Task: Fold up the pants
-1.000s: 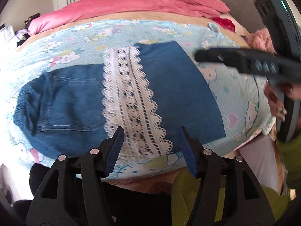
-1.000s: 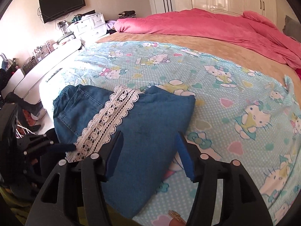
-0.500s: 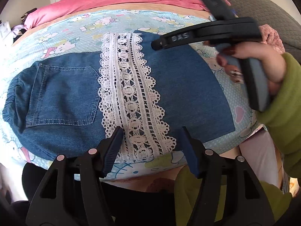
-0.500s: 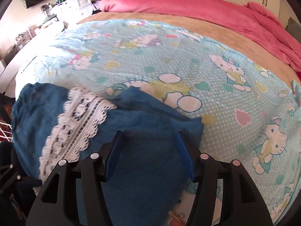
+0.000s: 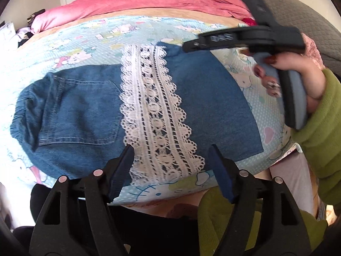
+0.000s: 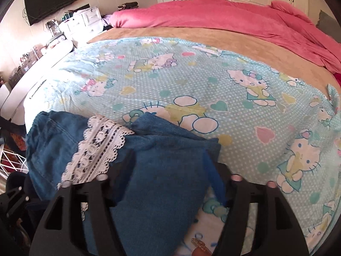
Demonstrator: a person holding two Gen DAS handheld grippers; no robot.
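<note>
The folded denim pants (image 5: 136, 106), crossed by a white lace band (image 5: 155, 115), lie flat on the cartoon-print sheet (image 6: 213, 81) near the bed's front edge. The left gripper (image 5: 170, 164) hangs over the lace's near end, jaws just widened and holding nothing, while the right gripper (image 6: 168, 164) stands released over the pants' plain right part, its jaws also just widened

Both black plastic grippers carry blue finger pads (image 5: 122, 170) and silver rivets (the person's sleeve (image 5: 319, 132) is green fleece, nails painted dark red).
</note>
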